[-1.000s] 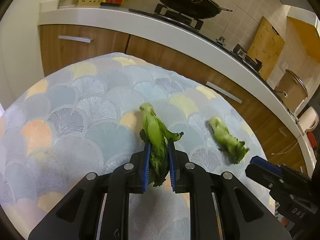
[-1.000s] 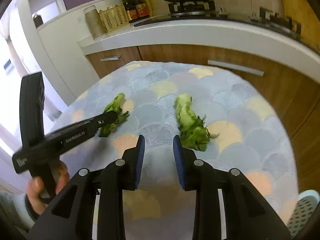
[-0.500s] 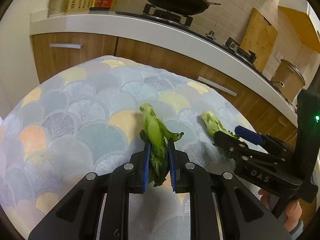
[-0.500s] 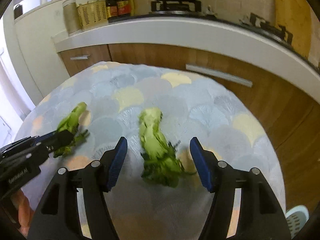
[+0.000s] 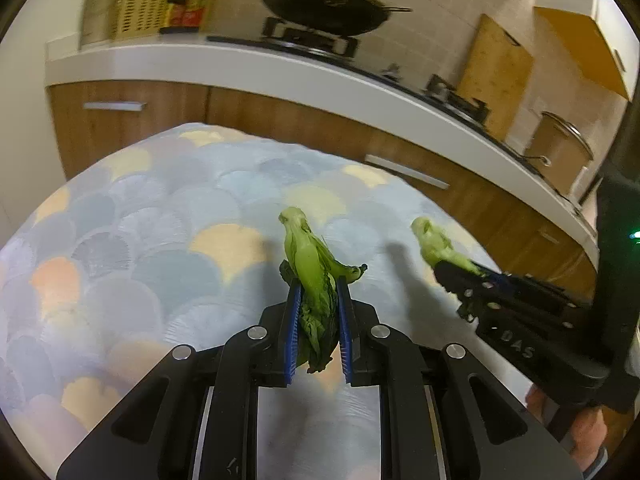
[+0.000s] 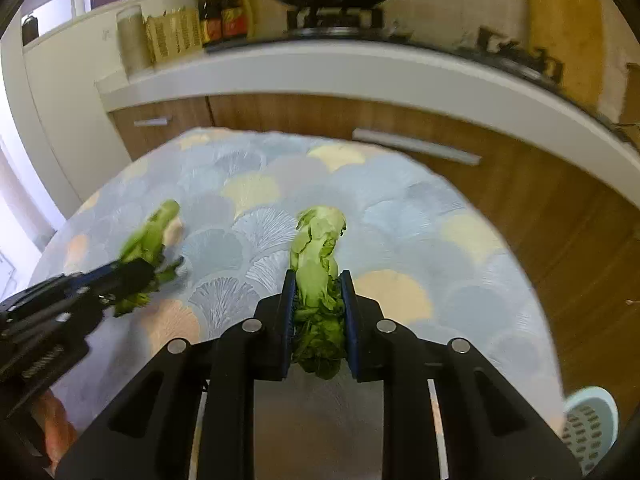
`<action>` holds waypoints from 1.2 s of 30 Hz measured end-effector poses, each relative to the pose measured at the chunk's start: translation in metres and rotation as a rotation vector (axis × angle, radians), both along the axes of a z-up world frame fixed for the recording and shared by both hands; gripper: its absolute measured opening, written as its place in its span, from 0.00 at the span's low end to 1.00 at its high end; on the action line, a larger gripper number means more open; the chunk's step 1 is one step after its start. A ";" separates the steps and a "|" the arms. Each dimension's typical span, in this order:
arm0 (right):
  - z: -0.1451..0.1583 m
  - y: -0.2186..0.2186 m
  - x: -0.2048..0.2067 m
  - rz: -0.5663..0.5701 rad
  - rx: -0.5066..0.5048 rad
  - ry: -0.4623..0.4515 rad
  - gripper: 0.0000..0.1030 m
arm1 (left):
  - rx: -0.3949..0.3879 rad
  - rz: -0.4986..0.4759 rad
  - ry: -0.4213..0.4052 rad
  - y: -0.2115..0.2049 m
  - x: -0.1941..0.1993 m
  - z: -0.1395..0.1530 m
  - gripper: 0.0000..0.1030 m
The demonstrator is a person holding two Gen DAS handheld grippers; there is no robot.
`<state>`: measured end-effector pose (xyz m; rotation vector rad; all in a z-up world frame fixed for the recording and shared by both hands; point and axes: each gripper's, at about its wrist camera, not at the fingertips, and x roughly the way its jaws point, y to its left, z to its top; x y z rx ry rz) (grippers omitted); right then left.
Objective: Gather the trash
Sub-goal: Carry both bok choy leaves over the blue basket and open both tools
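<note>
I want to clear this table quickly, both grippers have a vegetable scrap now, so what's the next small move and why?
Probably lift both together. The left gripper is shut on one vegetable scrap, the right gripper on the other scrap, both low over the tablecloth. Then carry them toward the pale perforated basket, likely the bin.

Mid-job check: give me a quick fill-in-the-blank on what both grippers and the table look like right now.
1. The left gripper is shut on a ____ vegetable scrap.
2. The right gripper is ____ on the other vegetable scrap.
3. The tablecloth carries a ____-shaped pattern.
4. On the stove sits a black ____.

Missing words: green; shut; fan; wok
</note>
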<state>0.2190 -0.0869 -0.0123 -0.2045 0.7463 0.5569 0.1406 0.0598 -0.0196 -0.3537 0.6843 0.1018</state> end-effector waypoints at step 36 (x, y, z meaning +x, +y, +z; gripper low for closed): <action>0.028 -0.317 -0.129 -0.627 0.158 -0.030 0.18 | -0.008 -0.674 -0.046 -0.292 -0.019 0.021 0.15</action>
